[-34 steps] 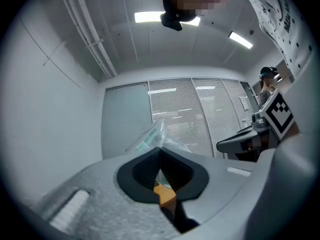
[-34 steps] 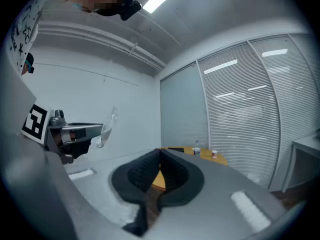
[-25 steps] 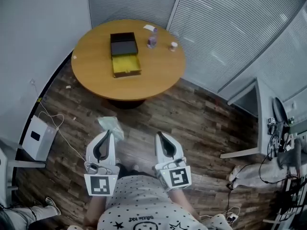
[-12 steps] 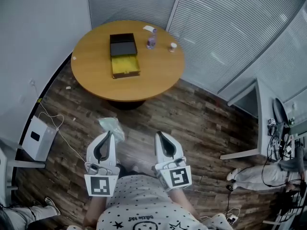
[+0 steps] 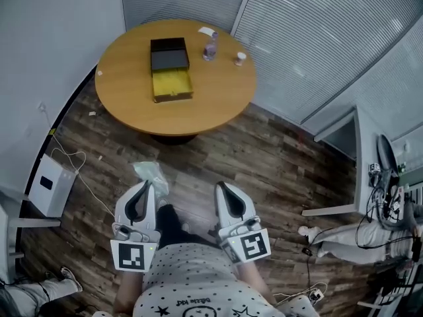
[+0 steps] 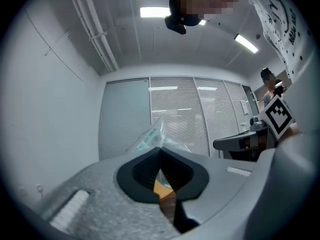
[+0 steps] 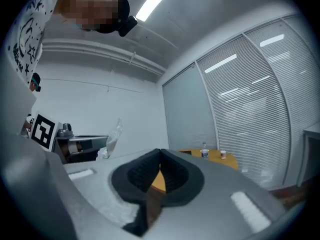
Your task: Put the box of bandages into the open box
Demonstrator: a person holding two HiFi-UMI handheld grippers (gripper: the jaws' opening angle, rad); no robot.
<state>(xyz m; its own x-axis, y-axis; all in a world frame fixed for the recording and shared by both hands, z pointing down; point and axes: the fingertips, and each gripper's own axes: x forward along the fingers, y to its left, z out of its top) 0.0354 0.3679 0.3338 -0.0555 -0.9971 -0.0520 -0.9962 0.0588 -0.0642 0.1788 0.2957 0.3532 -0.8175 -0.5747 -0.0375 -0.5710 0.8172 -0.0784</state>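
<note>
Between right gripper point(image 5: 220, 185) and left gripper point(image 5: 149, 184) holding a packet point(image 5: 151, 173), a leg point(image 5: 169, 220) appeared.

The head view looks steeply down from above the person, with the left claw point(image 5: 149, 183) and right claw point(image 5: 220, 186) close at the bottom and the round worktop point(image 5: 218, 91) far off at the top. The left gripper view looks along its own jaws, tilted up towards blinds point(image 6: 180, 114) and ceiling. The right gripper view faces the distant worktop. Each gripper view catches the other claw at its edge. The bag point(image 5: 151, 172) shows in all three views.
</note>
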